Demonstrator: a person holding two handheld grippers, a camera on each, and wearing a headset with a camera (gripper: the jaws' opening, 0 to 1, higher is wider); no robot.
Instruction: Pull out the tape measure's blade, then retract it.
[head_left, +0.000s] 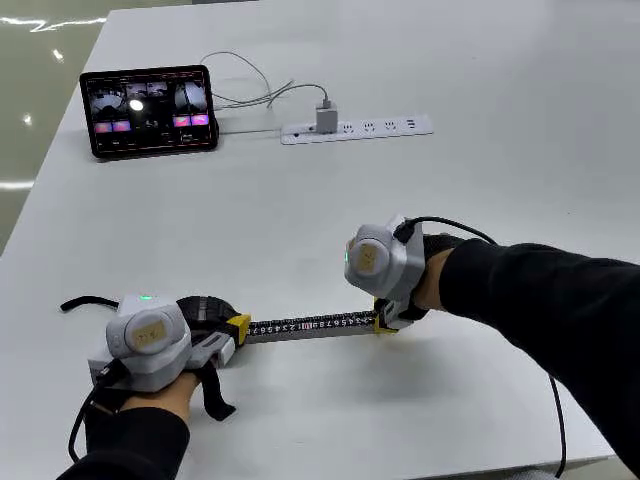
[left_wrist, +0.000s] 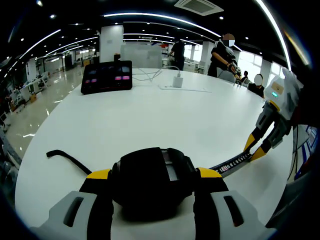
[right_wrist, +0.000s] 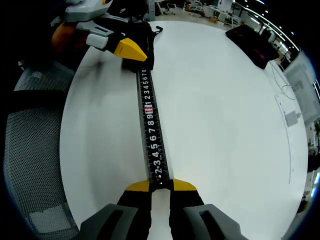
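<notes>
A black tape measure case (head_left: 205, 312) (left_wrist: 152, 175) lies on the white table, held between the yellow-tipped jaws of my left gripper (head_left: 232, 332) (left_wrist: 152, 173). Its dark blade (head_left: 310, 324) (right_wrist: 150, 125) with white numbers runs out flat along the table to the right. My right gripper (head_left: 385, 322) (right_wrist: 160, 186) pinches the blade's end, about the 1 to 2 mark. In the left gripper view the right gripper (left_wrist: 260, 147) appears at the right with the blade (left_wrist: 232, 162) leading to it. The case's black wrist strap (head_left: 85, 302) (left_wrist: 67, 157) trails left.
At the far side stand a tablet (head_left: 150, 108) with a lit screen and a white power strip (head_left: 360, 128) with a charger and cables. The table's front edge (head_left: 420, 470) runs close below the grippers. People stand beyond the table in the left gripper view.
</notes>
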